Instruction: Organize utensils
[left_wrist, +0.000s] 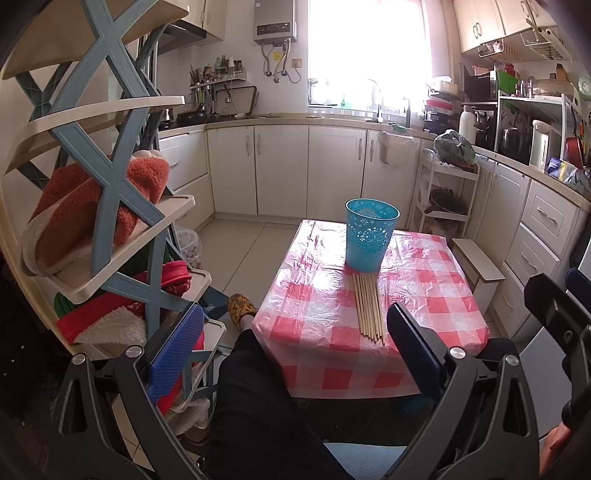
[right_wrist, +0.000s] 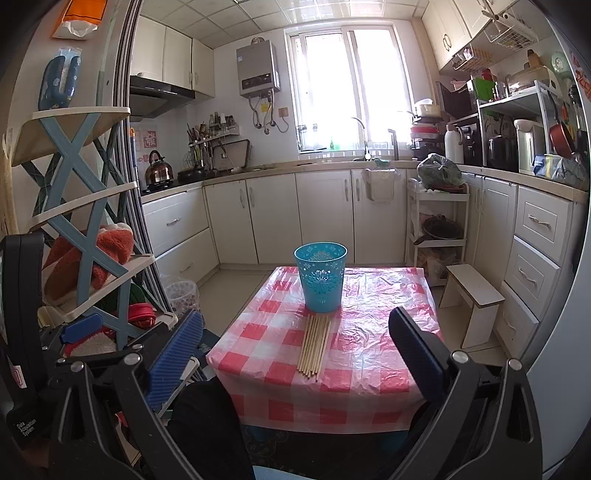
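Observation:
Several wooden chopsticks (left_wrist: 367, 308) (right_wrist: 314, 345) lie side by side on a small table with a red-and-white checked cloth (left_wrist: 317, 306) (right_wrist: 369, 354). Just beyond their far ends stands a blue perforated cup (left_wrist: 370, 234) (right_wrist: 320, 275), upright. My left gripper (left_wrist: 295, 350) is open, held short of the table's near edge, nothing between its fingers. My right gripper (right_wrist: 295, 354) is open too, low in front of the table, holding nothing. In the right wrist view the left gripper's blue pad (right_wrist: 79, 328) shows at the left; in the left wrist view the right gripper's body (left_wrist: 554, 314) is at the right.
A blue-and-cream shoe rack (left_wrist: 110, 192) (right_wrist: 85, 221) with slippers stands close on the left. A person's dark trouser leg (left_wrist: 258, 398) and patterned slipper (left_wrist: 240, 306) are beside the table. A low wooden stool (right_wrist: 472, 295) and a white trolley (right_wrist: 437, 229) stand to the right; kitchen cabinets (right_wrist: 280, 218) lie behind.

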